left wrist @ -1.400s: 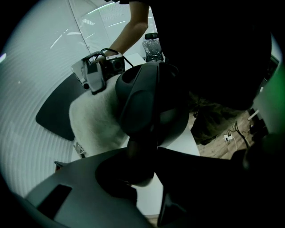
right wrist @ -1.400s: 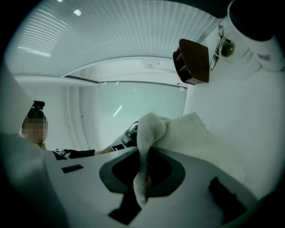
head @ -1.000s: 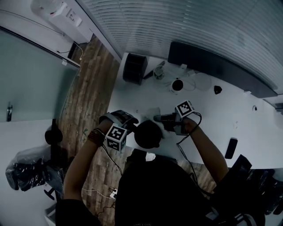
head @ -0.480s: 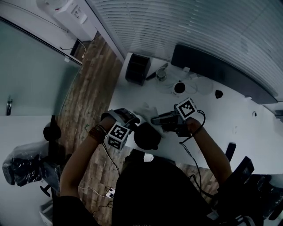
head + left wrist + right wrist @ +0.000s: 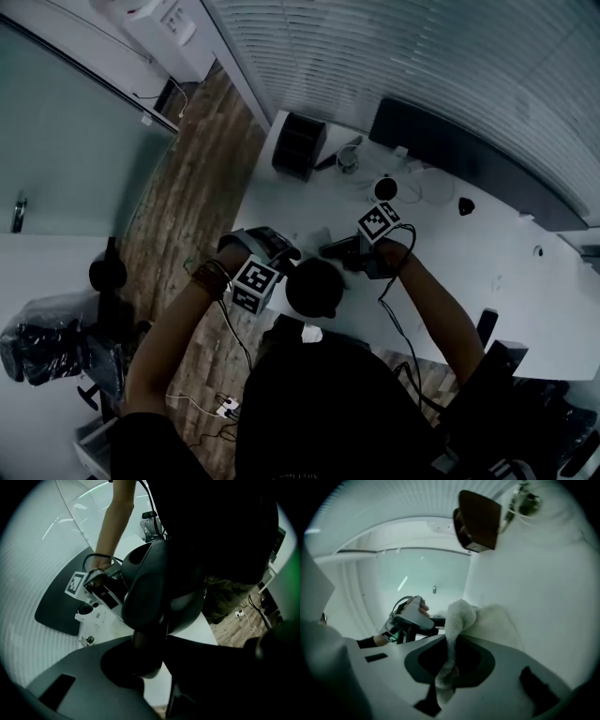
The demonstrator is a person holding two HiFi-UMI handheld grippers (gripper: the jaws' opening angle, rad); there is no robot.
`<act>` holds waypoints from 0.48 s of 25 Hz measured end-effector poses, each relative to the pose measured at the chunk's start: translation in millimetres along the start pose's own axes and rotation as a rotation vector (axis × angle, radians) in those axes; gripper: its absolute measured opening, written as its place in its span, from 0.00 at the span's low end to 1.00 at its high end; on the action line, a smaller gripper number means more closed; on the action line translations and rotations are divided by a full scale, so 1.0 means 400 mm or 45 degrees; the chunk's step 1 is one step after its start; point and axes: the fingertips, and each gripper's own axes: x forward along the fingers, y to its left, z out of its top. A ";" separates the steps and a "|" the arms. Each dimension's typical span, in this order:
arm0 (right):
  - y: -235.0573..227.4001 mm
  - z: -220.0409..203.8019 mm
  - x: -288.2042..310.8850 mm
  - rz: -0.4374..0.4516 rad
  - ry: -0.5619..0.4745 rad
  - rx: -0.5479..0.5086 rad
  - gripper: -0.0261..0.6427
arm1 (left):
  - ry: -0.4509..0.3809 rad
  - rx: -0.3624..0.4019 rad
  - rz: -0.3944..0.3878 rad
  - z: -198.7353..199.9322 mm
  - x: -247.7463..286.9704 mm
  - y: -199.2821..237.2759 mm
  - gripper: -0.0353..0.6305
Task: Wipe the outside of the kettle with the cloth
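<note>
We clamp the left gripper (image 5: 149, 665) on the kettle (image 5: 314, 287) by its handle (image 5: 146, 646) — the kettle is at the table's (image 5: 450, 272) near edge. At its 1 o'clock our right gripper (image 5: 447, 667) pinches the cloth (image 5: 461, 616), a fold bunched beyond the jaws — whether cloth touches kettle we cannot tell.

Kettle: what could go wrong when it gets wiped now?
1. The left gripper holds the kettle only by its handle, close to the table edge. A hard push might twist it loose and tip it off.
2. The right gripper pinches just a thin fold of the cloth. Rubbing could pull it out.
</note>
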 end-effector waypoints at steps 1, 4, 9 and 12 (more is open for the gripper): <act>-0.033 -0.007 -0.005 0.002 -0.058 0.071 0.09 | 0.000 -0.001 0.006 -0.001 0.001 0.000 0.22; -0.098 -0.033 -0.042 -0.079 -0.249 0.167 0.09 | 0.004 -0.017 0.018 -0.004 0.003 0.001 0.22; 0.103 -0.030 -0.150 -0.198 -0.504 -0.176 0.09 | 0.023 -0.252 -0.008 -0.020 -0.002 -0.013 0.22; 0.244 -0.041 -0.131 -0.255 -0.445 -0.350 0.09 | 0.003 -0.479 0.006 -0.024 -0.013 -0.037 0.22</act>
